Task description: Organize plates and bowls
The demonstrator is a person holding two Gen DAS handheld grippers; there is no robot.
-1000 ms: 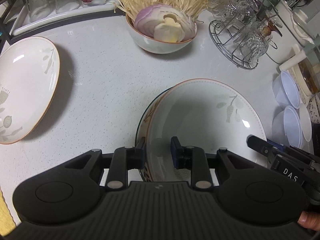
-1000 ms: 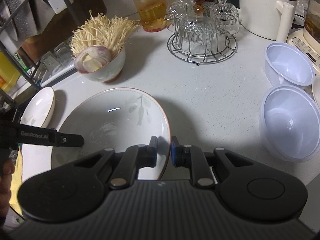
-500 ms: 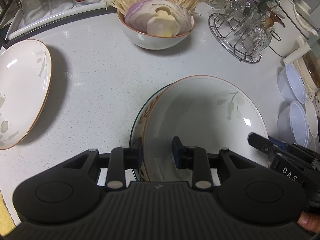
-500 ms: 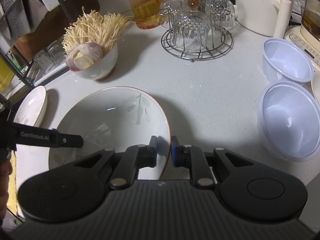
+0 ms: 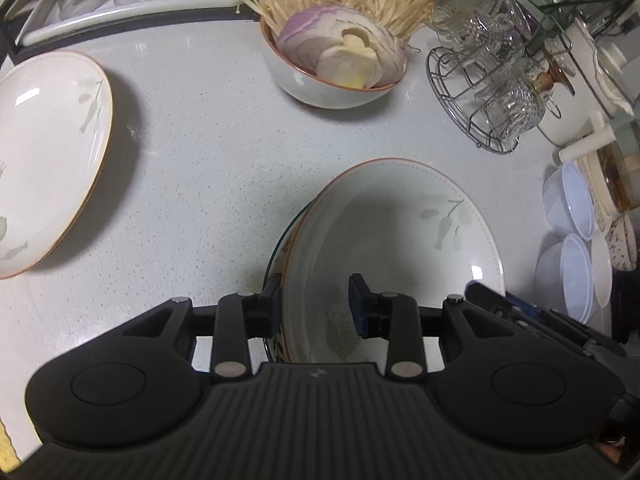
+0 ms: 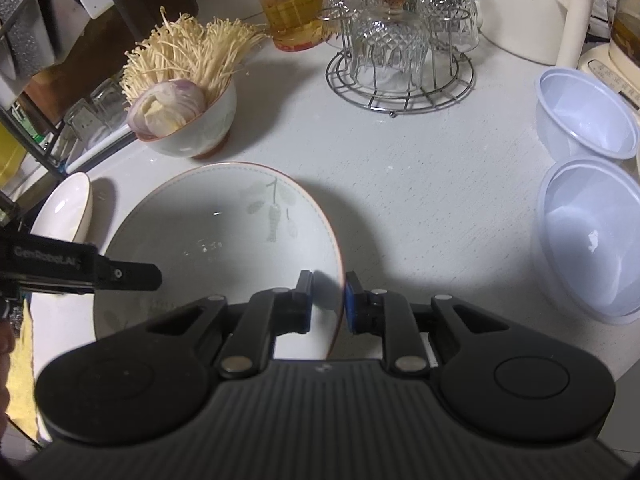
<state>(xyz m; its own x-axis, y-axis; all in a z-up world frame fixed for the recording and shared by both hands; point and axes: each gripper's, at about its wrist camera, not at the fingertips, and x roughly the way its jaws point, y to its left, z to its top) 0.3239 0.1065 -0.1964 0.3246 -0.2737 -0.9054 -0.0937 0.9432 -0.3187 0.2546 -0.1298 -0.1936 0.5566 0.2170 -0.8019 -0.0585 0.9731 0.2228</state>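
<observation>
A white deep plate (image 5: pixel 400 232) with a leaf print and an orange rim rests on a second plate (image 5: pixel 276 256) with a dark green edge, on the white counter. My left gripper (image 5: pixel 314 304) straddles the near-left rims of both. Its jaws are opening, and the inner pad (image 5: pixel 358 304) stands off the plate's surface. My right gripper (image 6: pixel 328 300) straddles the near-right rim of the top plate (image 6: pixel 224 240). Its jaws are opening too, with a gap between the inner pad (image 6: pixel 304 300) and the rim. A matching plate (image 5: pixel 48 152) lies alone at the left.
A ceramic bowl (image 5: pixel 320 88) of onion and enoki mushrooms stands behind the stack. A wire rack of upturned glasses (image 6: pixel 400 60) and an oil jar (image 6: pixel 292 4) are at the back. Two plastic bowls (image 6: pixel 592 240) sit right, and a kettle (image 6: pixel 532 8) behind them.
Both pairs of jaws have spread: the left widened steadily, the right let go of the rim it was pinching. The stacked plates stay in place and neither hand has shifted much.
</observation>
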